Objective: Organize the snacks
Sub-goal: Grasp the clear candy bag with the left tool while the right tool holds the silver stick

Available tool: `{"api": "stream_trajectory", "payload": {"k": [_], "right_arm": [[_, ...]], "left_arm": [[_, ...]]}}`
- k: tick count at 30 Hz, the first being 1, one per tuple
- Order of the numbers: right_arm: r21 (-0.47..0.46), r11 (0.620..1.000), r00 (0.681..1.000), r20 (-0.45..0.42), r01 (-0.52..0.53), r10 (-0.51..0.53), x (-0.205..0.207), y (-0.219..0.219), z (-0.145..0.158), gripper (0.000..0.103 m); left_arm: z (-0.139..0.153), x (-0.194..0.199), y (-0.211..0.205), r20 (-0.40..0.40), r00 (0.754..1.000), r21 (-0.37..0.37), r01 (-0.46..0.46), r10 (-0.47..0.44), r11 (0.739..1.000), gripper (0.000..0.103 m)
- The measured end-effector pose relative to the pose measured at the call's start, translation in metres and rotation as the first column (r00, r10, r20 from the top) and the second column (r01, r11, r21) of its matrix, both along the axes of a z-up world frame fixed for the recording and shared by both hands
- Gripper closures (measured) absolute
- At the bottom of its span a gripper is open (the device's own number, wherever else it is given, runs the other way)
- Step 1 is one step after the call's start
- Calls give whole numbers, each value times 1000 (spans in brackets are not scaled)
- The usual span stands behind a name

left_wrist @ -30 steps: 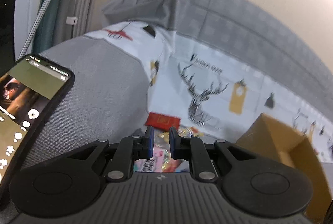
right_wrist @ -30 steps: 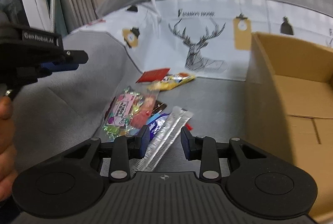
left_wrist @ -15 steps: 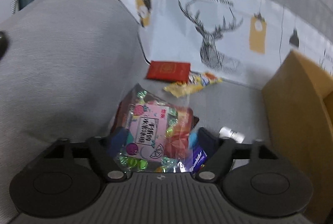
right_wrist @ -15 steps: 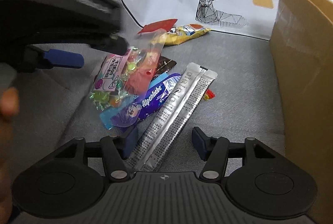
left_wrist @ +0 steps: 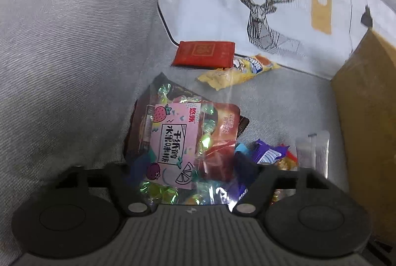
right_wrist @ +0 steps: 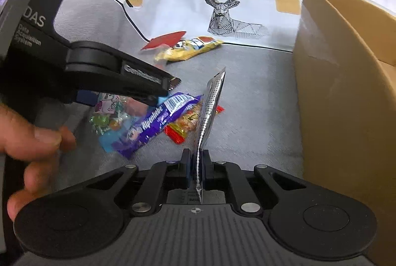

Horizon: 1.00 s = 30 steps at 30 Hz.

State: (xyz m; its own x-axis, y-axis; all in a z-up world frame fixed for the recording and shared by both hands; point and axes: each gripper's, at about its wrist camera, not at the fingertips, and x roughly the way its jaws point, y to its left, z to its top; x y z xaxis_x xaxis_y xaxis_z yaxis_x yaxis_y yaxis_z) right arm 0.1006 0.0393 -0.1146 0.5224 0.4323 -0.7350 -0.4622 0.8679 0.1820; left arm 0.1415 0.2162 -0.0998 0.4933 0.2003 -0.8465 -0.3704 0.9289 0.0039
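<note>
**Snack sorting: claw status**

The grey sofa seat (right_wrist: 247,83) carries a cardboard box (right_wrist: 346,73) at its right edge. The candy bag (left_wrist: 173,137) lies on the seat between the fingers of the left claw (left_wrist: 188,164), whose jaws are closing; pad contact cannot be confirmed. The right claw (right_wrist: 196,162) is clamped on the silver sachet (right_wrist: 210,102), held edge-up above the purple bar (right_wrist: 158,117).

Soft, even daylight from above; shadows are faint. Strong fisheye curvature bends the cardboard box (right_wrist: 346,73) and darkens the corners in both views. Clear candy bag (left_wrist: 178,142) shows glare; left tongs (left_wrist: 190,167) and hand (right_wrist: 29,140) appear motion-blurred.
</note>
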Motion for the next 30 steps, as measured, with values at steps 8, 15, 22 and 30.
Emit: {"api": "stream_trajectory", "payload": {"k": [8,15,22,30], "right_arm": [[42,999,998,-47,-28,30,-16,-14,9,94],[96,994,998,-35,-57,61,-36,-37,31,94],[113,989,993,-67,-92,100,-60,-52,37,94],[99,990,986,-123,-105,116,-63,-42,2,90]], "left_arm": [[33,-27,0,92,996,-43,20,-16,999,76],[63,-52,-6,199,980,-113,50,-26,992,76],[77,-67,-17,260,964,-134,94,-56,987,76],[73,-63,-21,234,967,-97,125,-100,987,76]]}}
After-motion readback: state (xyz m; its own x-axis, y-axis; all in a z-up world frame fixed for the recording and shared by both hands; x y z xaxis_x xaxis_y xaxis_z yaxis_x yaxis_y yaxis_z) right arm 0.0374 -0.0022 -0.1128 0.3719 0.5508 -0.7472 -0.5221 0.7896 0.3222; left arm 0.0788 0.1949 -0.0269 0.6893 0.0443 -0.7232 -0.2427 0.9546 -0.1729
